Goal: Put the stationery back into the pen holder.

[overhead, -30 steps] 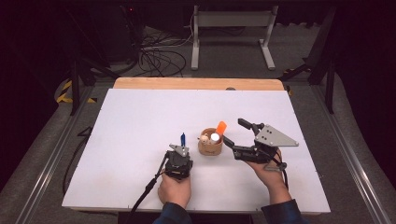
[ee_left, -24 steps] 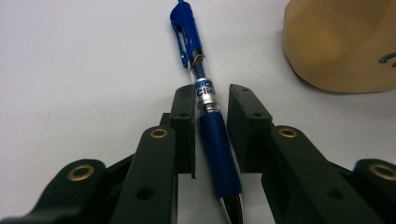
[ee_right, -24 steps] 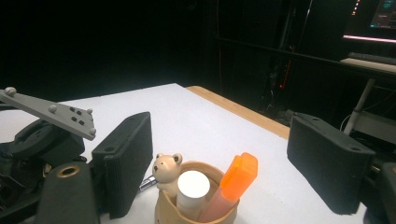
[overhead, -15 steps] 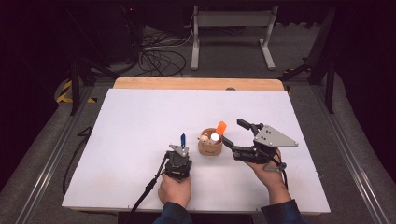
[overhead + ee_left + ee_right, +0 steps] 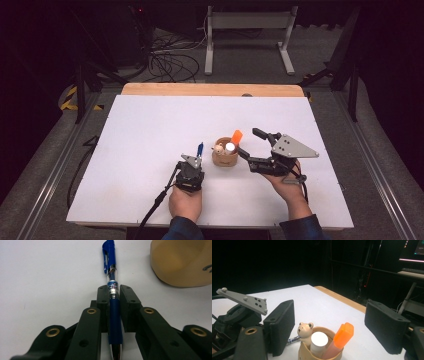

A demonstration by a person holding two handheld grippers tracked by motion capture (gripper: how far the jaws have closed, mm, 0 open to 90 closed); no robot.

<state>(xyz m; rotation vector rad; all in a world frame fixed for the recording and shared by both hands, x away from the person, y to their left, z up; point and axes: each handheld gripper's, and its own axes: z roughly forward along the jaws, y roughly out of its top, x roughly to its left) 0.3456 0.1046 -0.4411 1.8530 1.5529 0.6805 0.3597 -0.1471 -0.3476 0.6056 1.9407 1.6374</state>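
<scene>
Left gripper (image 5: 113,293) pinching blue pen (image 5: 111,277) flat on white table (image 5: 150,130), jaws just closing on it. Right gripper (image 5: 250,145) hanging spread wide beside wooden pen cup (image 5: 224,159).

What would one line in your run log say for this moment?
left gripper: shut on blue pen, just closed | right gripper: open beside wooden cup | cup: orange marker

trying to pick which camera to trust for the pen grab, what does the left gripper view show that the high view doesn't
Left gripper view alone: the print on the blue pen's clear barrel, its clip and silver tip, and the left gripper's fingers pressed on its grip.

High view alone: the right gripper open around the wooden holder, the orange marker and white stick in it, the whole white table, and both hands.

Shared: the pen, the left gripper shut on it, the holder beside it.
</scene>
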